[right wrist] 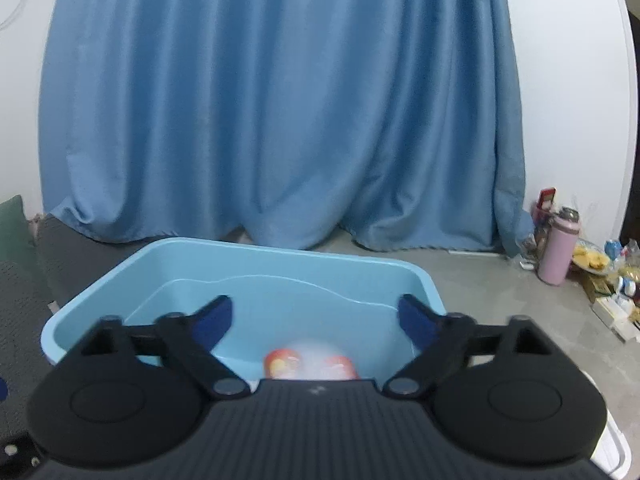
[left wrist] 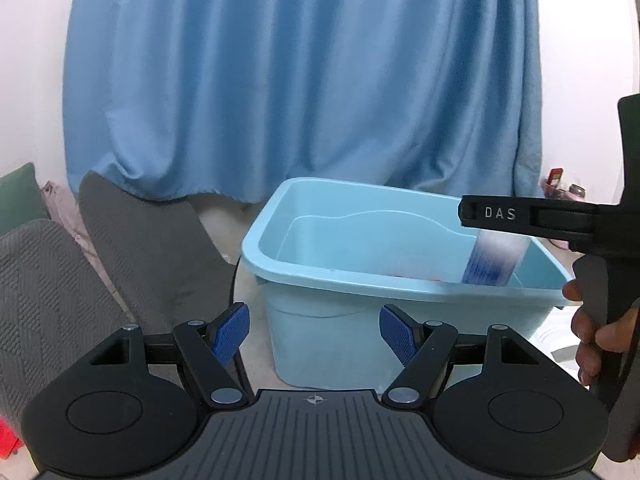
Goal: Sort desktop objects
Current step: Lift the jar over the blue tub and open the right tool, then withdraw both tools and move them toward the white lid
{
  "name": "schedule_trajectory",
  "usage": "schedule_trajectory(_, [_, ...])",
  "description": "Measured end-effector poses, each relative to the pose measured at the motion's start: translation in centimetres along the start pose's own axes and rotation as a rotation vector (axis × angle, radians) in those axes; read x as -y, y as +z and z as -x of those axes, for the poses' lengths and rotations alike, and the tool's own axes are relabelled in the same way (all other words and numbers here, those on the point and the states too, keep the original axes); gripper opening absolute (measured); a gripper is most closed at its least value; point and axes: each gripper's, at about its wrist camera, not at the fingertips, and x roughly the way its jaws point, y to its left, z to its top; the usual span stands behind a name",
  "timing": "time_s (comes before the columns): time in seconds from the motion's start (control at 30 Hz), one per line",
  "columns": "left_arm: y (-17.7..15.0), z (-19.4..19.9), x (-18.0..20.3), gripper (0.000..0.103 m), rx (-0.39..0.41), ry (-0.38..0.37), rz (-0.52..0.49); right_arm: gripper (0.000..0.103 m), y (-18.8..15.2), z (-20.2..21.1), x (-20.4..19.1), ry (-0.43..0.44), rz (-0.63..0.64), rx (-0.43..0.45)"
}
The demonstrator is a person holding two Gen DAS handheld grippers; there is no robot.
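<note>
Big blue curtain [left wrist: 300,80] at the back, white wall on both sides, grey floor [right wrist: 480,280] below. In the middle, a light blue tub [left wrist: 304,276], open at the top.

Right gripper [right wrist: 316,316]: over the tub, spread wide, pinching nothing. Just under it, inside the mouth of the tub, a white and blue tube [left wrist: 496,260], all blurry, touched by no pad. Most likely dropping in right now. At the bottom of the tub, some red and orange things [right wrist: 280,364], also blurry.

Left gripper [left wrist: 314,332]: on the near side of the tub, partly spread, empty too.

To do this step well:
- Keep the right tongs spread and hold them over the tub until the tube lands.
- Then lift up first, and only after that pull back, so as not to bump the rim.
- Keep the hand [left wrist: 592,336] on the right handle clear of the near rim, just beside it in the left view.

Room to move:
- Lots of open air above the tub.
- Grey cushions [left wrist: 140,248] on the left, near the tub.
- Pink bottle [right wrist: 558,248] and a heap of small stuff far off on the right, by the wall.
- Both grippers near each other, so better to move one at a time.
</note>
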Motion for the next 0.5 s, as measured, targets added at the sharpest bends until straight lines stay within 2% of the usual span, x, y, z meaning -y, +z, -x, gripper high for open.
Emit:
schedule_trajectory(0.27, [-0.7, 1.1, 0.0, 0.074, -0.005, 0.002, 0.008, 0.092, -0.5, 2.8, 0.3, 0.022, -0.004, 0.007])
schedule_trajectory(0.5, [-2.1, 3.8, 0.6, 0.074, -0.006, -0.017, -0.007, 0.092, -2.2, 6.8, 1.4, 0.002, -0.038, 0.0])
